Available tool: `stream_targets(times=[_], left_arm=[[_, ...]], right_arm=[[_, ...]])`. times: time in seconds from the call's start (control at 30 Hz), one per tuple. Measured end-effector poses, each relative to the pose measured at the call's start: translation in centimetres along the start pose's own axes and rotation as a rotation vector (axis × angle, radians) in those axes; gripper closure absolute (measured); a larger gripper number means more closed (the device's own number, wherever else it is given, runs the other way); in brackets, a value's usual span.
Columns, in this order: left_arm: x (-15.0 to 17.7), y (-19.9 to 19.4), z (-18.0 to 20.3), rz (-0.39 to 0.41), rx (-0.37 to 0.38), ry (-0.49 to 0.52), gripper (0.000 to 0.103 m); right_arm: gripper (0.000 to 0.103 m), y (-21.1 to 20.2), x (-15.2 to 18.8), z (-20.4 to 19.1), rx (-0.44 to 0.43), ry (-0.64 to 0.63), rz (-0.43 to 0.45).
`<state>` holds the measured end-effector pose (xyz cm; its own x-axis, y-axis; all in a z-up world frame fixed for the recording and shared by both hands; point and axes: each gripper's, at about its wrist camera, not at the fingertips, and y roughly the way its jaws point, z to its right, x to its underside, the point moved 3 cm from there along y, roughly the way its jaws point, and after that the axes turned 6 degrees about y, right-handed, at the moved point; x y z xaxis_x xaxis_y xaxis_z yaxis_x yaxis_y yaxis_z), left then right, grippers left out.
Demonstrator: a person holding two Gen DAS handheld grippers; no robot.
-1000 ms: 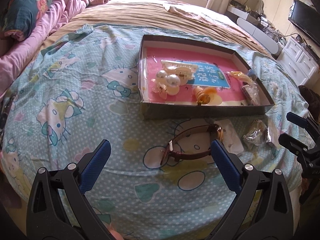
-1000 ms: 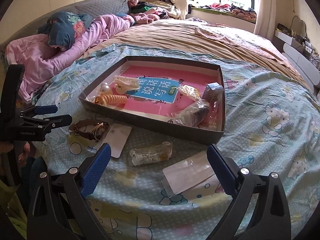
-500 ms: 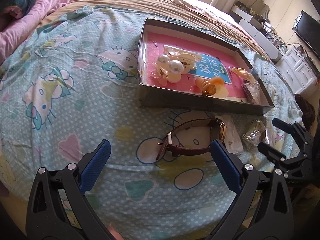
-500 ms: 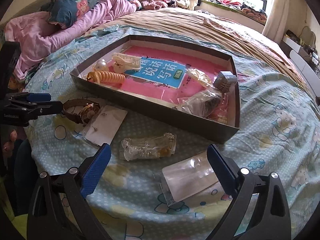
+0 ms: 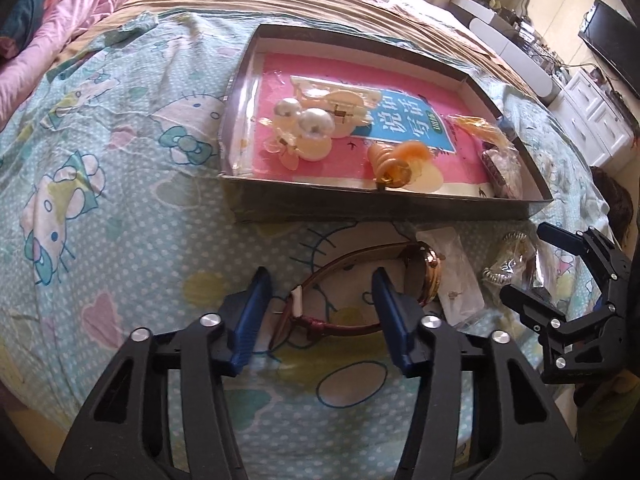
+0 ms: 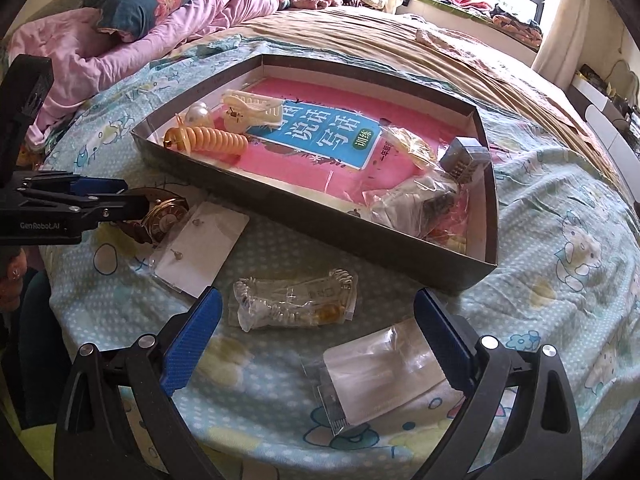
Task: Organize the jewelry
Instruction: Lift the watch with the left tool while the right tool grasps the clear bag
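Note:
A brown-strapped watch with a gold case (image 5: 430, 276) lies on the patterned bedsheet in front of a dark shallow box (image 5: 360, 206). My left gripper (image 5: 320, 280) is low over it. Its jaws are closing, with the strap loop between the blue pads, and neither pad visibly presses on the strap. In the right wrist view the left gripper (image 6: 132, 198) hangs over the watch (image 6: 166, 216). My right gripper (image 6: 318, 300) stands open above a clear bag of jewelry (image 6: 296, 304) and holds nothing.
An earring card (image 6: 200, 248) lies beside the watch and a flat clear packet (image 6: 384, 372) under the right fingers. The box (image 6: 304, 216) holds a pearl hair clip (image 5: 308, 124), an orange spiral tie (image 5: 394, 160) and bagged items. Pink bedding (image 6: 120, 52) is piled behind.
The left jaws have narrowed from wide open to around the watch strap, and that gripper has come down closer to the watch. The right gripper has sunk toward the bags.

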<state>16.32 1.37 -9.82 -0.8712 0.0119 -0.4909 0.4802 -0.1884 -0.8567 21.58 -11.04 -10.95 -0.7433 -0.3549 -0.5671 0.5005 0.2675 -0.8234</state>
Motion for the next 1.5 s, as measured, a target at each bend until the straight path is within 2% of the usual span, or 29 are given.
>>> stream_targets(times=[0.1, 0.17, 0.43, 0.47, 0.5, 0.57, 0.6, 0.83, 1.3, 1.4, 1.5], left_arm=[[-0.1, 0.2, 0.6, 0.002, -0.034, 0.045, 0.075], [0.1, 0.3, 0.8, 0.003, -0.035, 0.067, 0.087], [0.6, -0.3, 1.1, 0.023, -0.044, 0.099, 0.090], [0.7, -0.5, 1.1, 0.027, -0.043, 0.101, 0.091], [0.8, -0.6, 1.1, 0.030, -0.042, 0.101, 0.096], [0.9, -1.0, 1.0, 0.038, -0.027, 0.090, 0.096], [0.8, -1.1, 1.0, 0.038, -0.024, 0.089, 0.096], [0.7, -2.9, 1.0, 0.078, -0.017, 0.081, 0.096], [-1.1, -8.3, 1.2, 0.204, -0.008, 0.077, 0.103], [-1.3, -8.4, 0.9, 0.195, -0.011, 0.080, 0.103], [-0.9, -7.3, 0.2, 0.148, 0.008, 0.057, 0.103]], right_arm=[[0.007, 0.5, -0.2, 0.0, 0.007, -0.008, -0.010], [0.007, 0.9, -0.3, 0.0, 0.005, -0.012, -0.016], [0.009, 1.9, -0.3, 0.0, -0.027, -0.004, -0.031], [0.012, 1.9, -0.2, -0.1, -0.041, -0.003, -0.031], [0.021, 1.9, -0.1, -0.1, -0.062, 0.000, -0.033], [0.034, 1.8, 0.0, -0.3, -0.103, 0.008, -0.041], [0.035, 1.6, 0.0, -0.4, -0.104, 0.014, -0.038], [0.036, 0.0, 0.1, -0.5, -0.154, 0.039, -0.011], [0.037, -5.1, -1.2, 0.3, -0.165, 0.073, 0.103], [0.037, -5.3, -1.6, 0.4, -0.165, 0.078, 0.114], [0.037, -5.6, -1.7, 0.4, -0.168, 0.079, 0.119]])
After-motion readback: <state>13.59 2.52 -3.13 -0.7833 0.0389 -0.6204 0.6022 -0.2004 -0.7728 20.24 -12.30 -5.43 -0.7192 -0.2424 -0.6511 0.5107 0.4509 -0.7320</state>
